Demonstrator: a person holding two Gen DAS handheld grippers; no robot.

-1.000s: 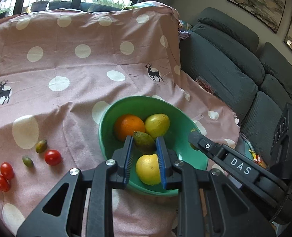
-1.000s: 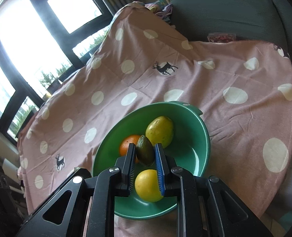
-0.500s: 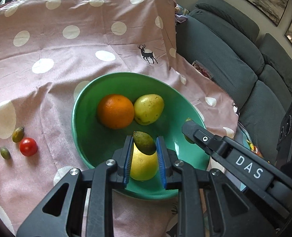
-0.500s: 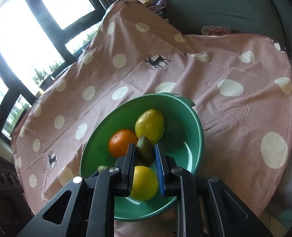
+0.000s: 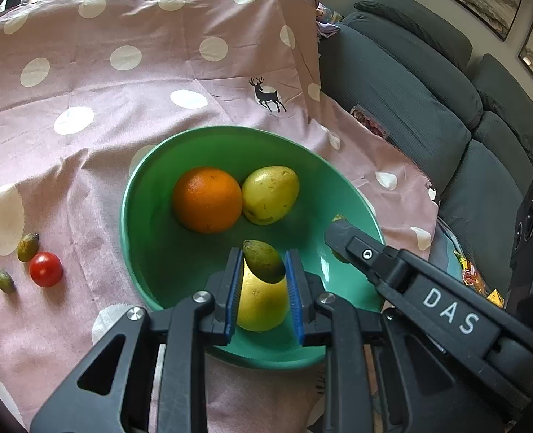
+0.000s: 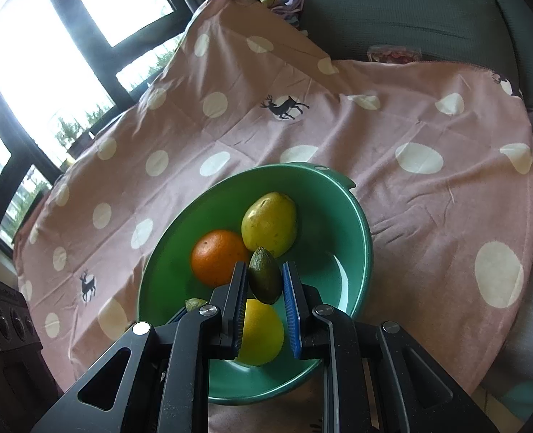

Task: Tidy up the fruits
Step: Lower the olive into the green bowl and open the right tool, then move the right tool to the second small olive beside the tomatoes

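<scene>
Fingers of the left gripper [image 5: 263, 274] are pinching a small green fruit [image 5: 263, 260] over the green bowl [image 5: 140, 195], which is holding an orange [image 5: 207, 199], pear [image 5: 270, 195] and lemon [image 5: 261, 306]; "DAS" is showing on the right gripper [image 5: 338, 232].

Right-wrist view: the right gripper [image 6: 265, 283] is clamping another green fruit [image 6: 264, 275] above that bowl [image 6: 353, 231].

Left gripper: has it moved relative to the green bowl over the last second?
Yes. The left gripper has come in over the green bowl, which now looms larger; its small green fruit hangs above the bowl's middle rather than its near rim.

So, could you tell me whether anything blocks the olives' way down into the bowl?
Partly: the lemon lies directly below both held olives. The bowl floor left of it is bare.
</scene>
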